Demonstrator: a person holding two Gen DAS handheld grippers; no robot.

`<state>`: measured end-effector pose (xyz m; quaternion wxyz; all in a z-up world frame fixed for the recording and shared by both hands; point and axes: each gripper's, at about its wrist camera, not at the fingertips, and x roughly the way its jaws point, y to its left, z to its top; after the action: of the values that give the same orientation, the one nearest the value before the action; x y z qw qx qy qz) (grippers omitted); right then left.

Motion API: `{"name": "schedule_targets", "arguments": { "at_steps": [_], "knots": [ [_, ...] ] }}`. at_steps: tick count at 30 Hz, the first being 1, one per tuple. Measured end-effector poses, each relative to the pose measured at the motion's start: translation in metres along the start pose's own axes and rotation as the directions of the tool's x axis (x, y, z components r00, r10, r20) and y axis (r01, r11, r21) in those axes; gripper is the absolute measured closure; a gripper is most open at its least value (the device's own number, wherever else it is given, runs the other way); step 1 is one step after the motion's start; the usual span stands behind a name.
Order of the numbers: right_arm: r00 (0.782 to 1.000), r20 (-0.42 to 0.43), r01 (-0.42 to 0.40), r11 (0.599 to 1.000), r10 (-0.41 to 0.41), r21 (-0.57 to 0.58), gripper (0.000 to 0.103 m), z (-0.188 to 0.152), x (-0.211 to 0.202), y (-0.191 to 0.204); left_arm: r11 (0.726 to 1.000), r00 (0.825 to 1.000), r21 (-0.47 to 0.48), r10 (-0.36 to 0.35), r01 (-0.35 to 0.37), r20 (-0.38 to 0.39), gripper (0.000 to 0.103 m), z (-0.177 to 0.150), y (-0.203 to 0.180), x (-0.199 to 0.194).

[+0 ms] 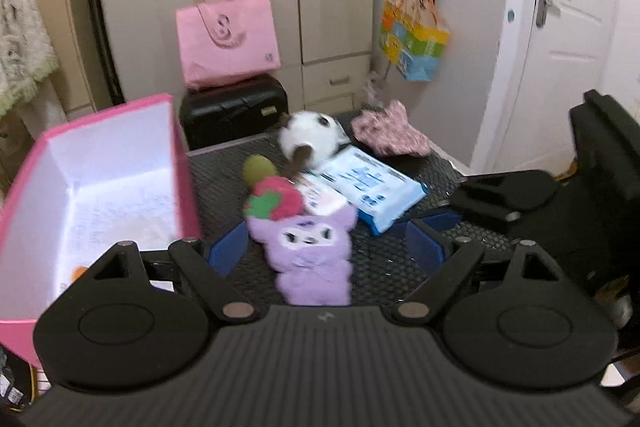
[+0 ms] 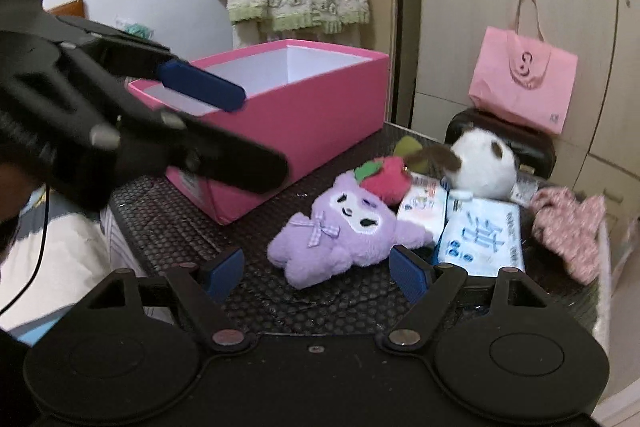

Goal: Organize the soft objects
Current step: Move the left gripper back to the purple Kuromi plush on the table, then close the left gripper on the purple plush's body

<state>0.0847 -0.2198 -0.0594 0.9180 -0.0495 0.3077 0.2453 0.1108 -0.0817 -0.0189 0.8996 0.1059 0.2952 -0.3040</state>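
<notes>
Purple plush (image 1: 312,255) is lying mid-frame between both wide-open, empty hand-held grippers (image 1: 324,247) (image 2: 318,273); tissue pack (image 2: 480,239) print is sitting unreadably blurred.

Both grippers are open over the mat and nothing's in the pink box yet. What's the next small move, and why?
Probably ease the left gripper down and close on the purple plush. It lies nearest on the mat, already between the open fingers, and it is free of the tissue packs. The right gripper is also open around it, but the pink box stands on the left gripper's side.
</notes>
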Motion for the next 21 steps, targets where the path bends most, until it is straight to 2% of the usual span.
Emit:
{"name": "schedule_targets", "arguments": {
  "at_steps": [2,5,6,8,14,18,21],
  "knots": [
    [1.000,0.008,-0.015,0.999,0.014,0.033,0.020,-0.007,0.010,-0.004,1.000,0.999,-0.004,0.012,-0.013,-0.039,0.017,-0.001,-0.006,0.017],
    [1.000,0.001,-0.021,0.997,0.021,0.073,0.020,-0.015,0.025,-0.007,0.997,0.992,-0.040,0.068,-0.072,-0.106,0.014,-0.002,-0.006,0.042],
    [1.000,-0.003,-0.021,0.997,0.021,0.080,0.020,-0.017,0.029,-0.008,0.992,0.988,-0.022,0.120,-0.123,-0.097,0.014,-0.003,-0.008,0.047],
    [1.000,-0.009,-0.011,0.996,0.012,0.085,0.020,-0.020,0.036,-0.009,0.985,0.980,-0.002,0.170,-0.171,-0.100,0.014,-0.003,-0.008,0.054],
    [1.000,0.010,0.003,0.998,-0.003,0.057,0.020,-0.025,0.042,-0.006,0.987,0.983,0.003,0.159,-0.160,-0.090,0.013,0.001,-0.017,0.055],
    [0.999,0.032,-0.008,0.998,0.006,0.062,0.020,-0.027,0.040,-0.006,0.990,0.990,0.049,0.137,-0.136,-0.036,0.014,0.001,-0.030,0.048],
    [0.999,0.042,-0.003,0.998,0.000,0.070,0.020,-0.027,0.038,-0.007,0.991,0.989,0.032,0.135,-0.134,-0.062,0.017,0.000,-0.030,0.055]
  ]
}}
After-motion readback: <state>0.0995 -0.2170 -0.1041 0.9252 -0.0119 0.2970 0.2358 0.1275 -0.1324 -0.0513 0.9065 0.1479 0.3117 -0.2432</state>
